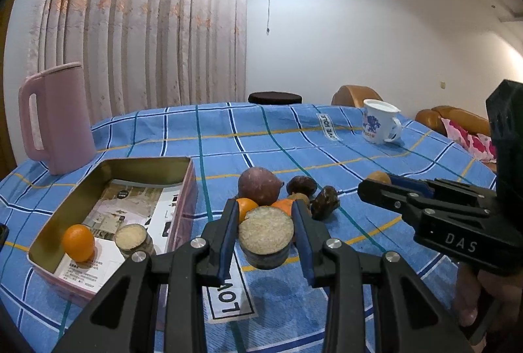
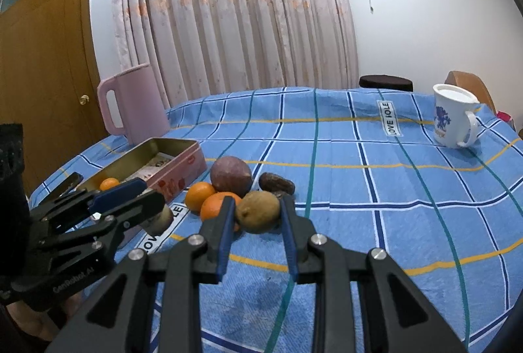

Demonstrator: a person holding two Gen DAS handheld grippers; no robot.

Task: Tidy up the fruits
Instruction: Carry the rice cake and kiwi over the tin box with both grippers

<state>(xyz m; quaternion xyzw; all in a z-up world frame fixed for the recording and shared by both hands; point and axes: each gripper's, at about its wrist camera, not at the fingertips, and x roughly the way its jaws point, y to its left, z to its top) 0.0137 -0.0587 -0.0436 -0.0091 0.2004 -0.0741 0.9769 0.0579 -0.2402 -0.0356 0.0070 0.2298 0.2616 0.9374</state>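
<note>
The left tool (image 1: 265, 237) is clamped on a short cylindrical cut piece with a pale grainy face and dark sides (image 1: 265, 238), holding it raised above the blue plaid cloth (image 1: 327, 143) that covers the counter. The right tool (image 2: 257, 222) has its blue-padded fingers apart, one on each side of a brownish-green kiwi-like fruit (image 2: 258, 211) that sits on the cloth; whether the pads touch it cannot be told. Just left of that fruit lie two oranges (image 2: 214, 204), behind them a round purple-brown fruit (image 2: 231, 178) and a dark wrinkled date (image 2: 276, 183). To the left stands an open rectangular pink tin with a gold interior (image 1: 183, 186), holding another orange (image 1: 78, 241) and a second pale-faced cut cylinder (image 1: 132, 238) on printed paper. A pink lidded jug (image 1: 55, 117) stands behind the tin, and a white mug with blue print (image 2: 452, 117) stands well apart at the far right.
</note>
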